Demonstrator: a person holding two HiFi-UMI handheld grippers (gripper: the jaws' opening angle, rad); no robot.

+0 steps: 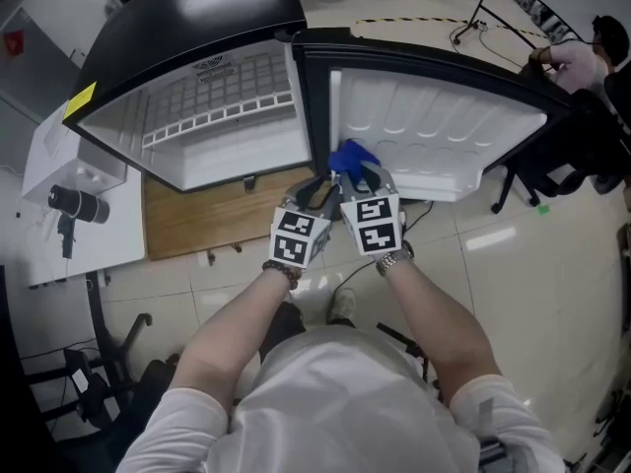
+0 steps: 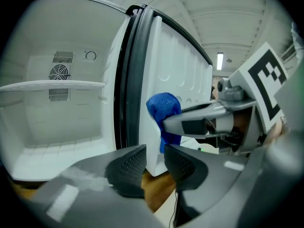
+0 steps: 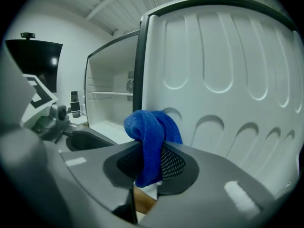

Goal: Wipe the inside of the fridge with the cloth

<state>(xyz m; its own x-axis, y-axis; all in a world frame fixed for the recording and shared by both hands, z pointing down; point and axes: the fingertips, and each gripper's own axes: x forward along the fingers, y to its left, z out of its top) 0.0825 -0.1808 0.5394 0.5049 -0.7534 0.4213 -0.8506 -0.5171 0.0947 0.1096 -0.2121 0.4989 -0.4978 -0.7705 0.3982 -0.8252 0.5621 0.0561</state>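
Note:
The fridge (image 1: 197, 28) stands open, its white door (image 1: 434, 131) swung out to the right. A blue cloth (image 3: 151, 137) hangs bunched between the pads of my right gripper (image 3: 151, 167), which is shut on it just in front of the door's inner panel (image 3: 223, 70). In the head view the cloth (image 1: 352, 158) sits at the door's hinge edge. My left gripper (image 2: 154, 167) is open right beside the right one, its pads apart with only the door's lower edge (image 2: 154, 156) showing in the gap. From there the cloth (image 2: 164, 110) appears in the right gripper (image 2: 190, 122).
Inside the white fridge are a shelf (image 2: 52, 84) and a round fan vent (image 2: 59, 72). The fridge rests on a wooden board (image 1: 212, 215). A white table (image 1: 59, 166) with a black device (image 1: 79, 205) stands left. A chair (image 1: 552, 166) and a person (image 1: 582, 62) are at right.

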